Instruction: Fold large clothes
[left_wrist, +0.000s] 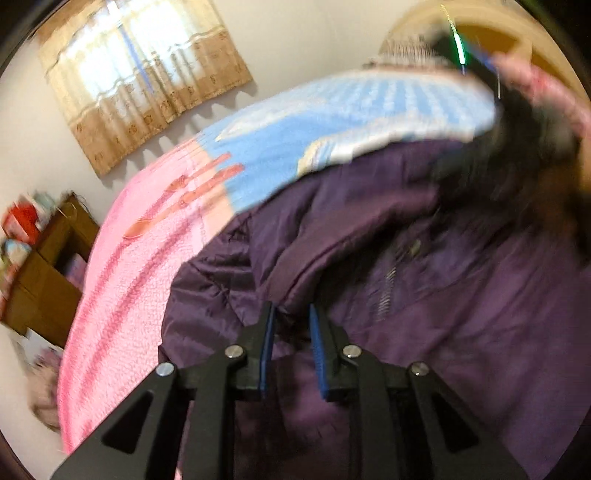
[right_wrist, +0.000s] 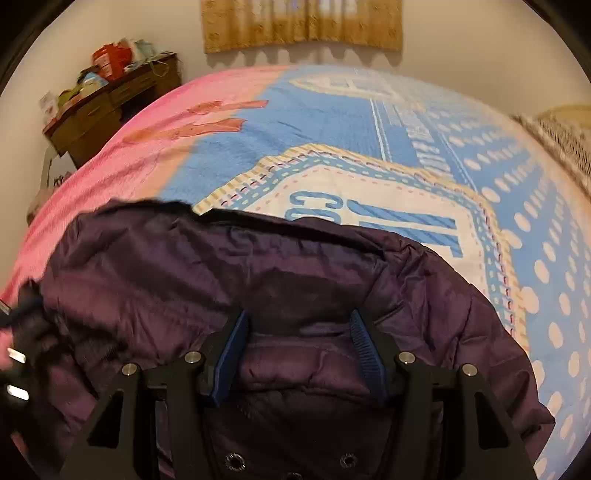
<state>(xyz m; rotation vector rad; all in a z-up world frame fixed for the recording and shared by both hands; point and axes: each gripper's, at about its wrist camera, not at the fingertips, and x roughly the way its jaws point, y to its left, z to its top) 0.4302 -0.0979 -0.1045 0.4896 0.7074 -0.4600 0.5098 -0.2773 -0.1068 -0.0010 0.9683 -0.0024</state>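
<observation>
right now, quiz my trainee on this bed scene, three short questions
1. True or false: the dark purple quilted jacket lies on a plain green sheet.
2. Which gripper has the wider finger gap, the left gripper or the right gripper?
3. Multiple choice: the brown wooden desk stands (a) beside the bed's pink side, (b) under the jacket, (c) on the bed.

Key
1. False: it lies on a pink and blue patterned bedspread.
2. The right gripper; both are open above the jacket.
3. a
</observation>
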